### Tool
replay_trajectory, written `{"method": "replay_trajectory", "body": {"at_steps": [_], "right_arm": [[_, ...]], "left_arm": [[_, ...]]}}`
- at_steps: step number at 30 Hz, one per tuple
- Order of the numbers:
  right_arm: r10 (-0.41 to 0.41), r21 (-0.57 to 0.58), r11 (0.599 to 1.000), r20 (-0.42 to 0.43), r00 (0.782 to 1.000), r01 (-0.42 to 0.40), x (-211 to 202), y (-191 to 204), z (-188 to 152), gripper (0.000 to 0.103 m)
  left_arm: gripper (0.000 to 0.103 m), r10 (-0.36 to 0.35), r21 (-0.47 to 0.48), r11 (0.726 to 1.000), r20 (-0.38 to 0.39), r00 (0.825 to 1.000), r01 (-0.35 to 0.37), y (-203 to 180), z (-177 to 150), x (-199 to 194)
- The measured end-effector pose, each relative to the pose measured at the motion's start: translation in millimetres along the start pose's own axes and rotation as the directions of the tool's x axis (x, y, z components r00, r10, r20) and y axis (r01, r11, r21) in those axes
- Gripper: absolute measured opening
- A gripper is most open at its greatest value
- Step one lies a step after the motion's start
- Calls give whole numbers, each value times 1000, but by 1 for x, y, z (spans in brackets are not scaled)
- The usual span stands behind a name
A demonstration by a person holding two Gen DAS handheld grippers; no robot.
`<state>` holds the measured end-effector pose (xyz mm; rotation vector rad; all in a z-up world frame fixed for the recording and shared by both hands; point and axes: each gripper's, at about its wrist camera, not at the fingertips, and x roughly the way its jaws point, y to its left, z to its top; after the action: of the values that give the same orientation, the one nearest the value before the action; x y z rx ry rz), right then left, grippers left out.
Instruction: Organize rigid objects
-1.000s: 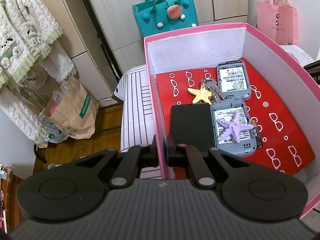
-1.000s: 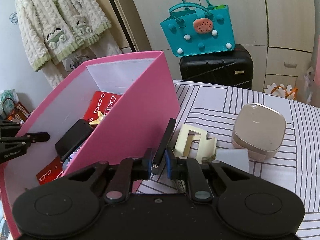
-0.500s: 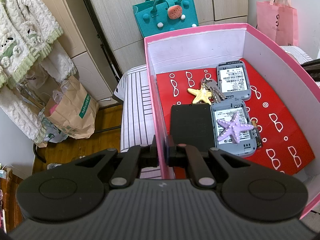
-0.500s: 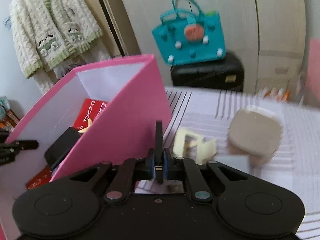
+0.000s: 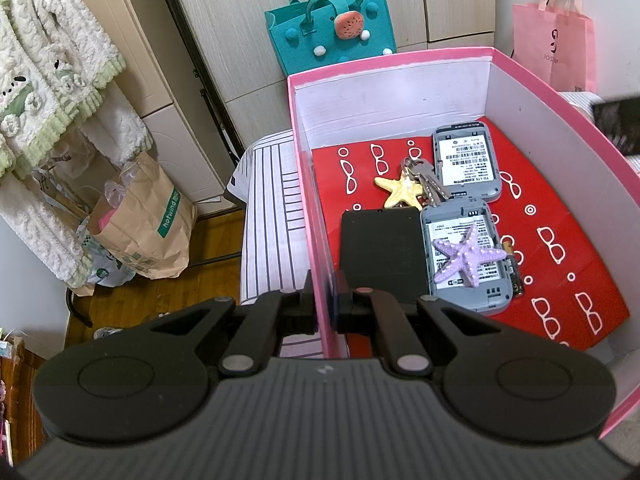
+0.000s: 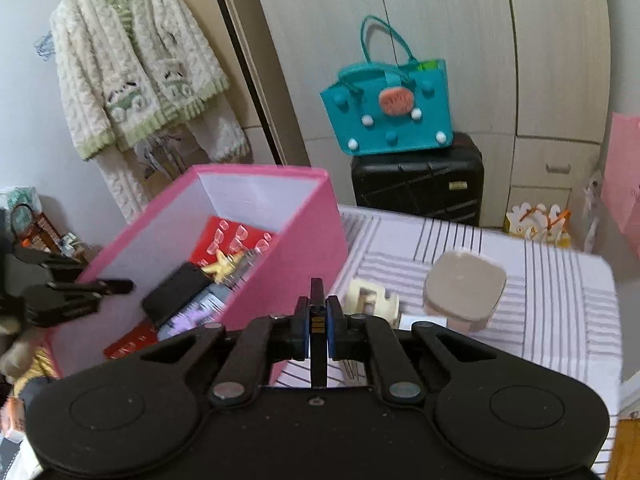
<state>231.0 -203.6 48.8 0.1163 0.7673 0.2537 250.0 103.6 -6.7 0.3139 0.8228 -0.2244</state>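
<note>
The right gripper [image 6: 318,330] squeezed a thin black battery [image 6: 317,300] standing on edge. The pink box [image 6: 296,248] sat at ten o'clock, its near wall pinched by the left gripper [image 5: 325,300].

A thin black battery [image 6: 317,320] stands on edge, clamped between the right gripper [image 6: 317,330] fingers, just right of the pink box [image 6: 288,272].

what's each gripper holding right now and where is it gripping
Left gripper clamps the pink box's near side wall. Right gripper pinches a thin black battery by its contact end, edge-on.
</note>
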Motion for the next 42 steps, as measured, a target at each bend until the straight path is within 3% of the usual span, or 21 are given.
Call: {"method": "replay_trajectory", "body": {"at_steps": [6, 11, 20, 22, 25, 32, 38, 41, 42], "right_arm": [[129, -6, 992, 20, 991, -129, -23, 22, 21, 11], [243, -15, 969, -68, 968, -245, 0, 43, 26, 11], [166, -132, 970, -248, 954, -203, 59, 70, 16, 11], [127, -157, 974, -224, 966, -164, 62, 69, 17, 11], [74, -198, 975, -122, 990, -97, 52, 66, 22, 14], [50, -158, 986, -13, 999, -52, 17, 46, 20, 19], [-46, -136, 989, 54, 997, 53, -1, 19, -2, 35], [-18, -94, 995, 125, 992, 30, -4, -2, -27, 53], [-32, -70, 997, 122, 992, 41, -1, -9, -40, 53]], "left_arm": [[5, -1, 1, 1000, 0, 1000, 1, 0, 0, 0], [5, 2, -8, 1000, -1, 1000, -2, 1, 0, 0], [6, 5, 6, 1000, -2, 1000, -5, 2, 0, 0], [6, 3, 4, 1000, 0, 1000, -3, 2, 0, 0], [6, 2, 5, 1000, 1, 1000, -2, 1, 0, 0], [6, 2, 4, 1000, 1, 1000, -2, 1, 0, 0], [6, -2, 2, 1000, 4, 1000, 2, 0, 1, 0], [6, -11, -4, 1000, 12, 1000, 11, 1, 0, 0], [6, -15, -12, 1000, 14, 1000, 16, 2, 0, 0]]}}
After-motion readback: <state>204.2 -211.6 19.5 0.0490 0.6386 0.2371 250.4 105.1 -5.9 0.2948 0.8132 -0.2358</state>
